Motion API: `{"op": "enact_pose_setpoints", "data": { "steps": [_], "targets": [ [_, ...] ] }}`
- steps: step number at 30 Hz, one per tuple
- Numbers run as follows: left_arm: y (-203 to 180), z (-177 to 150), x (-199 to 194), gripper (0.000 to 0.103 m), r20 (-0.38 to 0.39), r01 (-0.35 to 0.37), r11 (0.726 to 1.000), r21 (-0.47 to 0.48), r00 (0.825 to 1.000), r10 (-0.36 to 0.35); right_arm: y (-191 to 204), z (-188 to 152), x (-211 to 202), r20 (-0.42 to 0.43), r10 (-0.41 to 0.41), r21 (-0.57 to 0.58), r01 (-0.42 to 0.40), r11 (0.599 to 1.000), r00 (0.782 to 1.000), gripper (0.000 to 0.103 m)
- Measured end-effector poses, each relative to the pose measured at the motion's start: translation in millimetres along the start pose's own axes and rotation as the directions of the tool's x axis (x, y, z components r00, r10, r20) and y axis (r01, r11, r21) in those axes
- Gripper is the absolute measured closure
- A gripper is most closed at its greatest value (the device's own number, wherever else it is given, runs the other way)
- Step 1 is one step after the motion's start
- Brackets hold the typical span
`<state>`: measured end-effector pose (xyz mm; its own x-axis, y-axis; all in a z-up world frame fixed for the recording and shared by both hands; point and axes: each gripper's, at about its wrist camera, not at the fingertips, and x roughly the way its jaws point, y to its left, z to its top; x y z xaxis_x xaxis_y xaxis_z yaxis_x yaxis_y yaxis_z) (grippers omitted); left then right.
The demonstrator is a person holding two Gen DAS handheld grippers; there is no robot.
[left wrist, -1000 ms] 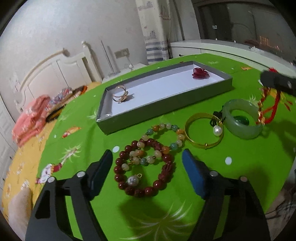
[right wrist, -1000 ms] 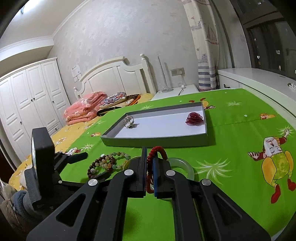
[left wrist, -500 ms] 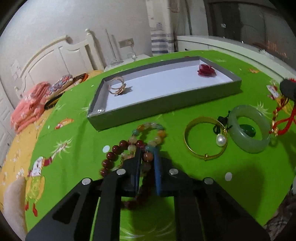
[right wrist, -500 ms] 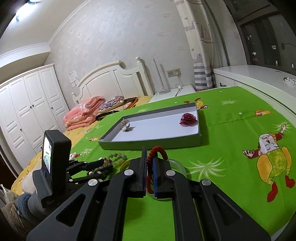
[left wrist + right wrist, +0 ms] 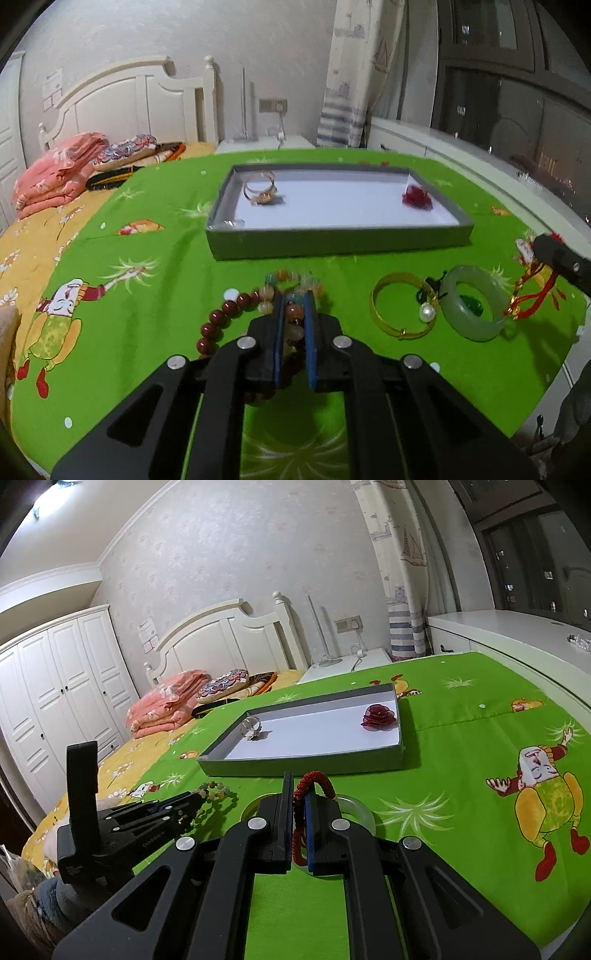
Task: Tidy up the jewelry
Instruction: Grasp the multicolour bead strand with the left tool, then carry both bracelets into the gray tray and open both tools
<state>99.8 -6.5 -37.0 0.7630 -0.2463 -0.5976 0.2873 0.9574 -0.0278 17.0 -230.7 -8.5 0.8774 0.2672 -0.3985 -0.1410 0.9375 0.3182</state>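
Pick-up step: left hand-held gripper (image 5: 294,314) clamps beaded bracelets (image 5: 236,310), right hand-held gripper (image 5: 298,805) pinches red cord bracelet (image 5: 314,781), both low over the green worktop (image 5: 147,295); next, carry to grey tray (image 5: 340,243) at twelve o'clock.

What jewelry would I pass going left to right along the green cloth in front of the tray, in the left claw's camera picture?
Dark red bead bracelet → pastel bead bracelet pinched in the left claw → gold bangle → pearl → jade bangle → red cord held by the right claw.
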Motion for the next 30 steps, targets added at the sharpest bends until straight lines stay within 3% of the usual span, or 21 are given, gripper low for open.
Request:
{"op": "enact_pose_setpoints", "data": {
  "steps": [4,20,30],
  "targets": [
    [4.7,1.1,-16.3,0.094,0.055,0.021,1.000,-0.014,0.998,-0.021,2.6,-1.3,2.0,-0.005,0.003,-0.007,-0.003,1.000,1.000,0.096],
    [4.9,8.9,-40.1,0.093,0.108,0.014,1.000,-0.017,0.994,-0.012,18.3,-1.2,1.9,-0.002,0.015,-0.061,-0.015,0.998,1.000,0.096],
    [1.4,22.8,-35.2,0.093,0.120,0.027,1.000,-0.011,0.993,-0.025,27.1,12.7,15.5,0.000,-0.022,-0.130,0.022,0.991,1.000,0.096]
  ]
}}
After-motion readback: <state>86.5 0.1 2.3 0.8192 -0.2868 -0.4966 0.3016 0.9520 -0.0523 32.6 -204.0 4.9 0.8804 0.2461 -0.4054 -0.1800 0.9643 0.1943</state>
